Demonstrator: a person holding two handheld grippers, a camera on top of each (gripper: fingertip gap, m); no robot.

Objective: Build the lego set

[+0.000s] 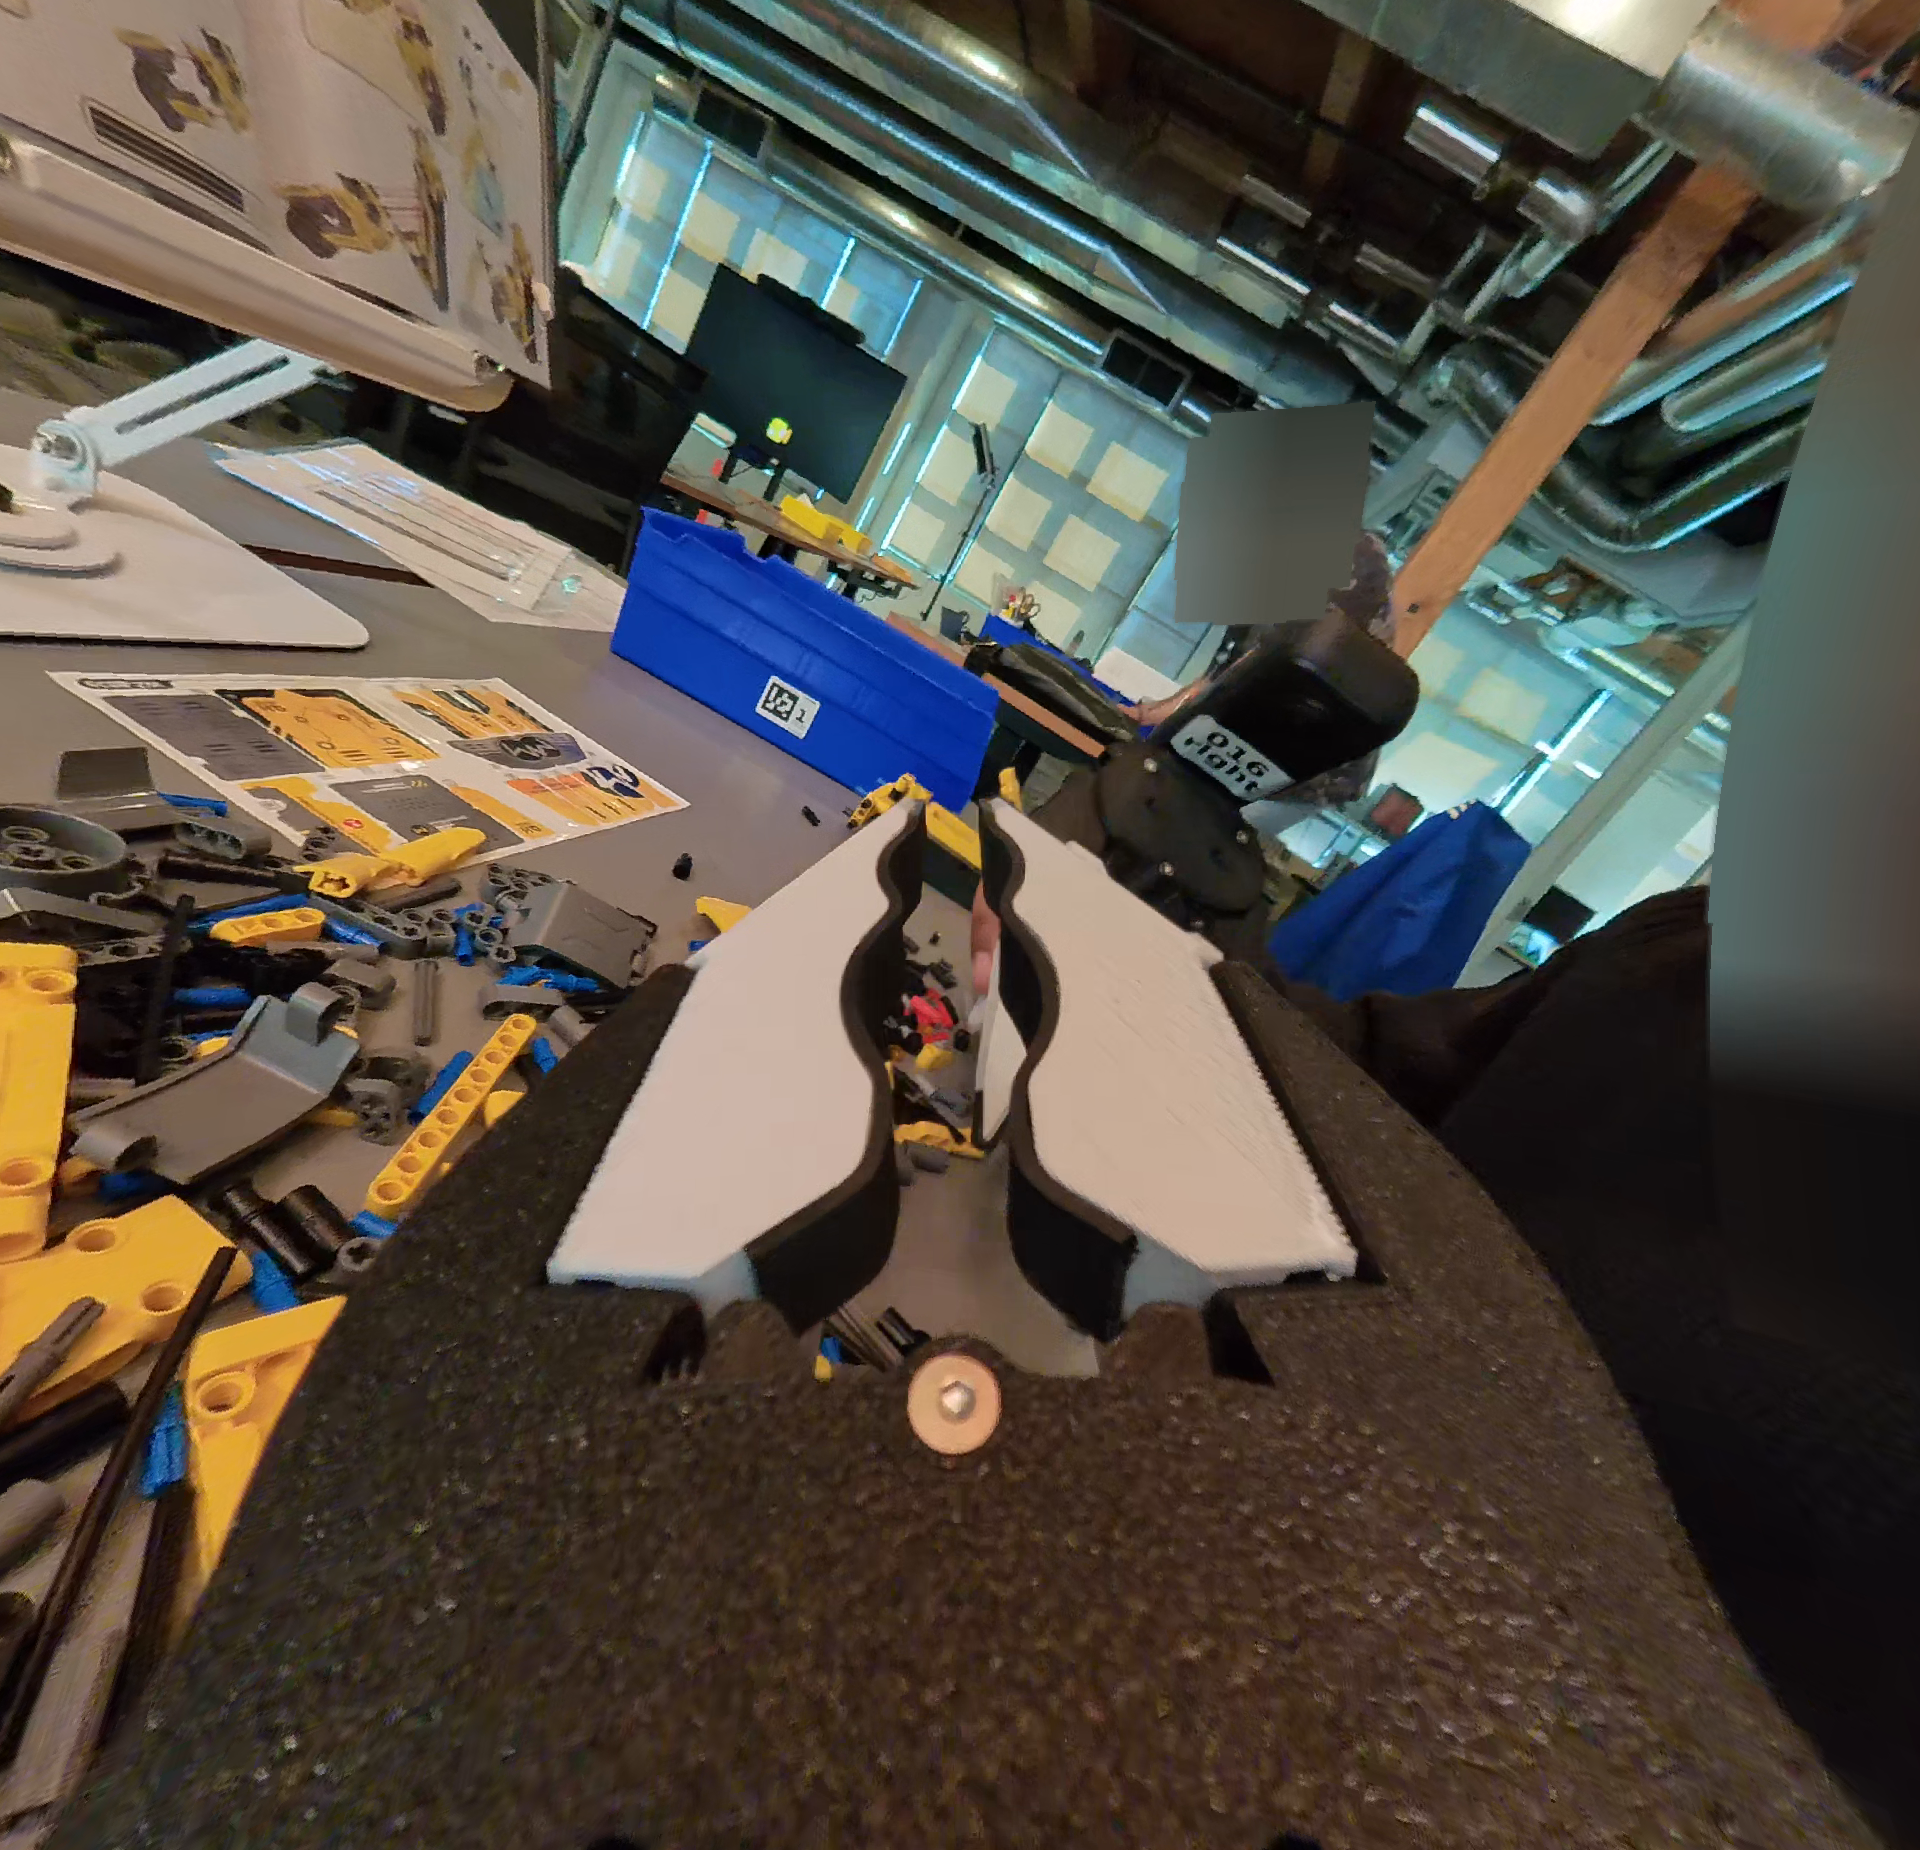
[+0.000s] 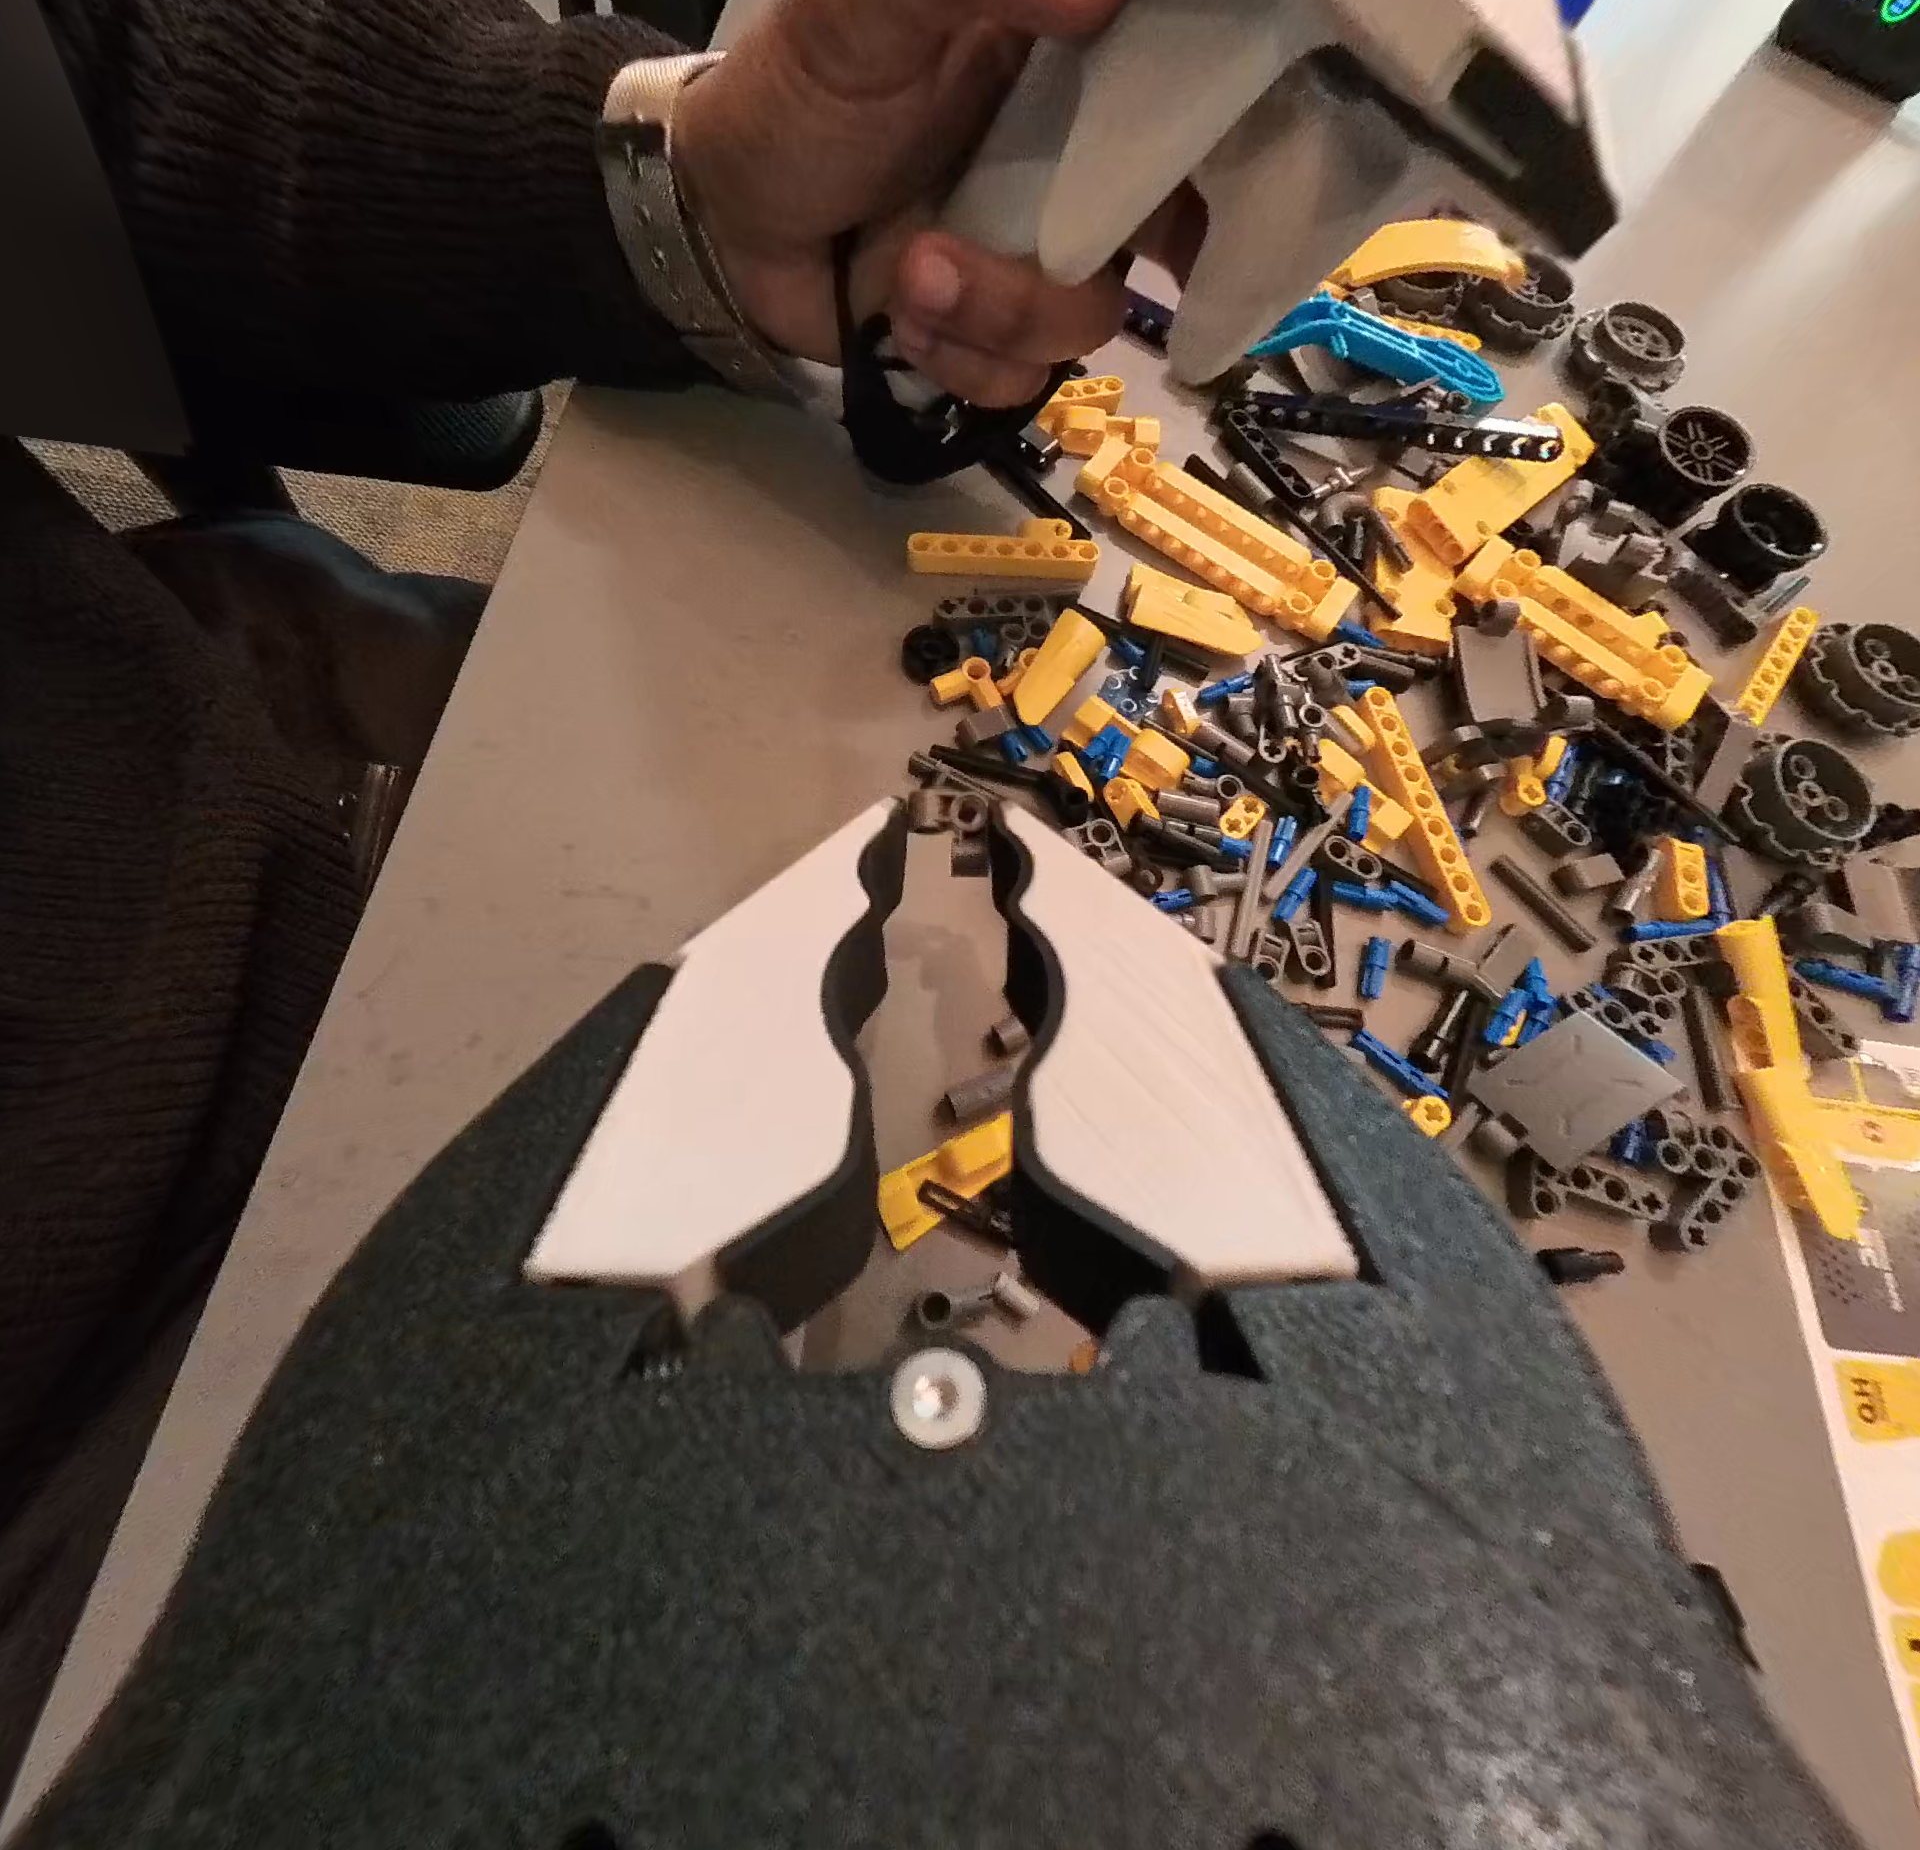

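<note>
A pile of yellow, grey, blue and black building-toy pieces (image 2: 1403, 709) lies on a grey table (image 2: 644, 761); it also shows in the left wrist view (image 1: 312, 1021). My right gripper (image 2: 949, 813) hovers at the pile's near edge, jaws a little apart, with a small grey connector (image 2: 951, 811) lying just at its tips. My left gripper (image 1: 953, 818) has a narrow gap with nothing between the pads. A hand (image 2: 883, 138) holds it over the pile's far side, and its white fingers (image 2: 1210, 304) point down. The right gripper's black body (image 1: 1184, 824) shows beyond it.
A blue bin (image 1: 810, 657) stands at the back of the table. An open instruction booklet (image 1: 312, 138) sits on a white stand (image 1: 156, 574). A sticker sheet (image 1: 395, 751) lies flat. Dark wheels (image 2: 1756, 533) line the pile's far right. The table edge (image 2: 457, 709) runs on the left. About 11 cm separates my left fingertips from my right.
</note>
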